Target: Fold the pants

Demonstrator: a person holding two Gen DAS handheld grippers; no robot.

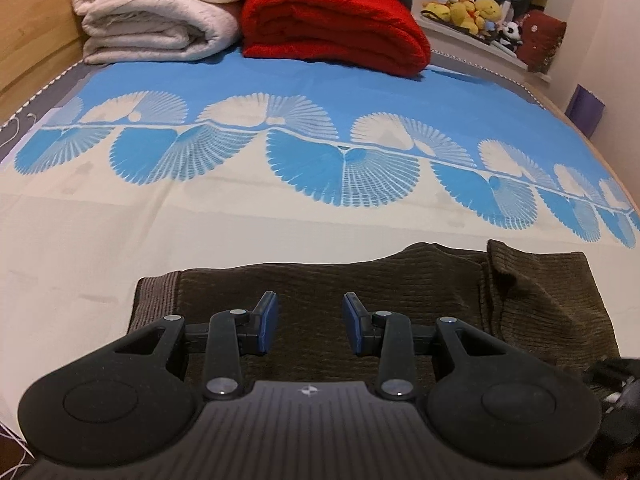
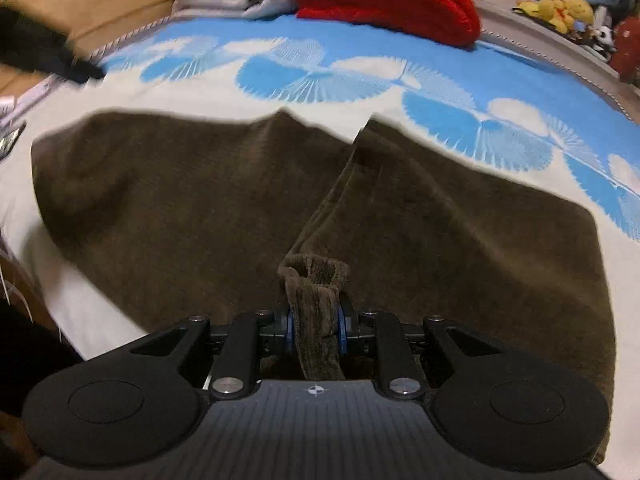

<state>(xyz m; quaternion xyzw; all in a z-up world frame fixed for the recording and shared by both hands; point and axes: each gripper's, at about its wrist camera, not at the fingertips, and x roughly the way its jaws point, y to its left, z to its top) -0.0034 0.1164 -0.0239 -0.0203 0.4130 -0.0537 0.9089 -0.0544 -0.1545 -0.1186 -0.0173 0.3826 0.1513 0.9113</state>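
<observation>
Brown ribbed pants [image 1: 360, 280] lie flat on a blue and cream bedspread [image 1: 200, 216]. My left gripper [image 1: 311, 322] is open and empty, its blue pads just above the near part of the pants. In the right wrist view the pants [image 2: 200, 200] spread wide, with a raised fold running up the middle. My right gripper [image 2: 314, 328] is shut on a bunched edge of the pants and holds it lifted off the rest of the cloth. This view is blurred by motion.
A folded cream blanket [image 1: 160, 12] and a folded red blanket [image 1: 336, 24] sit at the far end of the bed. Stuffed toys [image 1: 468, 10] lie on a shelf at the far right. A wooden headboard [image 1: 28, 28] runs along the left.
</observation>
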